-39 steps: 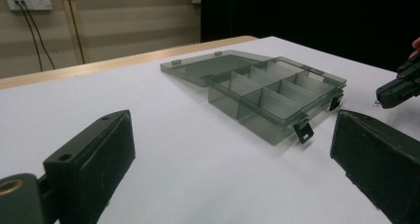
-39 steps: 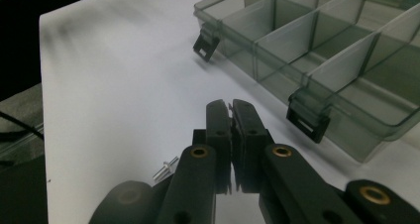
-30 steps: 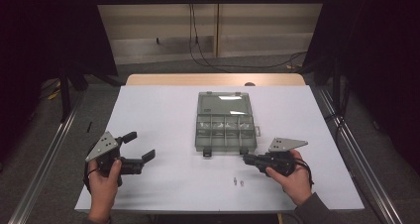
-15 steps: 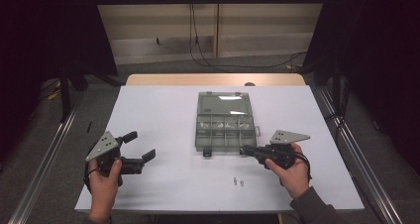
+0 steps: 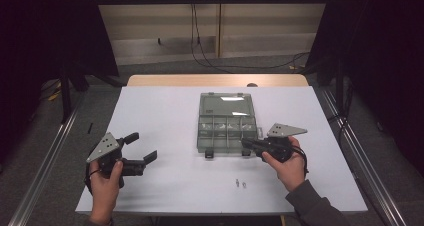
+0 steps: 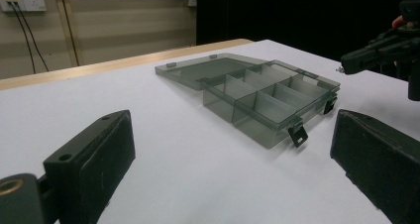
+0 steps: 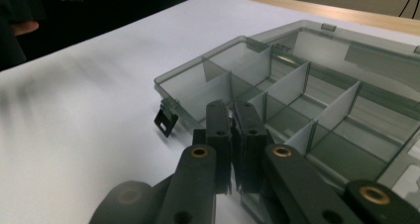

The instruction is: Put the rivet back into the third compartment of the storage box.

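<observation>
Right gripper (image 5: 248, 144) nearer organizer box (image 5: 224, 122) edge

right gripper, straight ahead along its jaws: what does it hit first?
Probably the open compartment box: the right gripper points at its near right corner, jaws shut on what looks like a tiny screw, over its front compartments. Its height above the rim is unclear.

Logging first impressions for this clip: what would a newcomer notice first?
The open, smoky compartment box at the table's middle, lid laid back. The right gripper, jaws shut, points at its near right corner, a small screw at its tips. The left gripper hangs open at the left; two screws lie near the front edge.
</observation>
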Demonstrator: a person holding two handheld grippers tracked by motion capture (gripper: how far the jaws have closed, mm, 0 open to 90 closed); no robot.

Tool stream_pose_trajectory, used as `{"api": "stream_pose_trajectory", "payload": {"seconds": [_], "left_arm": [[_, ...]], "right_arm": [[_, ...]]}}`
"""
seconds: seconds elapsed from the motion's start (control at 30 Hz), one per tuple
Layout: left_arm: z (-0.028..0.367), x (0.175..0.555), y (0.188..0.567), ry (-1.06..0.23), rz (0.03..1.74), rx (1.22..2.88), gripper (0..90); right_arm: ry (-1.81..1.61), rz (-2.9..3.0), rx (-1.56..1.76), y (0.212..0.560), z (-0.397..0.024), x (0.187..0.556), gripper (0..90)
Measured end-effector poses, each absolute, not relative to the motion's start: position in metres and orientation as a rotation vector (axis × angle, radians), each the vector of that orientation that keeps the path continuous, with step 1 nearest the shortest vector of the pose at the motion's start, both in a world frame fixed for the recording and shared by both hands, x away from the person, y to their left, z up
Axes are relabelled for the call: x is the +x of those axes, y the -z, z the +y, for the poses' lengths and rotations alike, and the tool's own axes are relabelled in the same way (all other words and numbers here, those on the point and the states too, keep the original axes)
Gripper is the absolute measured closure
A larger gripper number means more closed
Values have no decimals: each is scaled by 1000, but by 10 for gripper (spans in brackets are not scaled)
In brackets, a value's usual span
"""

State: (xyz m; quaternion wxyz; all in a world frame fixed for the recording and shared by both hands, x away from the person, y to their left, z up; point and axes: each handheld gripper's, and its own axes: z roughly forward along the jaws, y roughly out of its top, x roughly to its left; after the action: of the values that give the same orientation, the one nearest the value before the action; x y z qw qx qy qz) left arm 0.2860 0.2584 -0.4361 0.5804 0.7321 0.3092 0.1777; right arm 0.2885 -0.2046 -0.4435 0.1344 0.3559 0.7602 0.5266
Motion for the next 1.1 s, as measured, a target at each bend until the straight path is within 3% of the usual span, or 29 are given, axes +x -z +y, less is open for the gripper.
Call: {"api": "stream_pose_trajectory", "payload": {"seconds": [1.1], "left_arm": [[258,287,437,-404,711,1709,34]], "right_arm": [[-1482,2091,1116,443,-195,329,874]]}}
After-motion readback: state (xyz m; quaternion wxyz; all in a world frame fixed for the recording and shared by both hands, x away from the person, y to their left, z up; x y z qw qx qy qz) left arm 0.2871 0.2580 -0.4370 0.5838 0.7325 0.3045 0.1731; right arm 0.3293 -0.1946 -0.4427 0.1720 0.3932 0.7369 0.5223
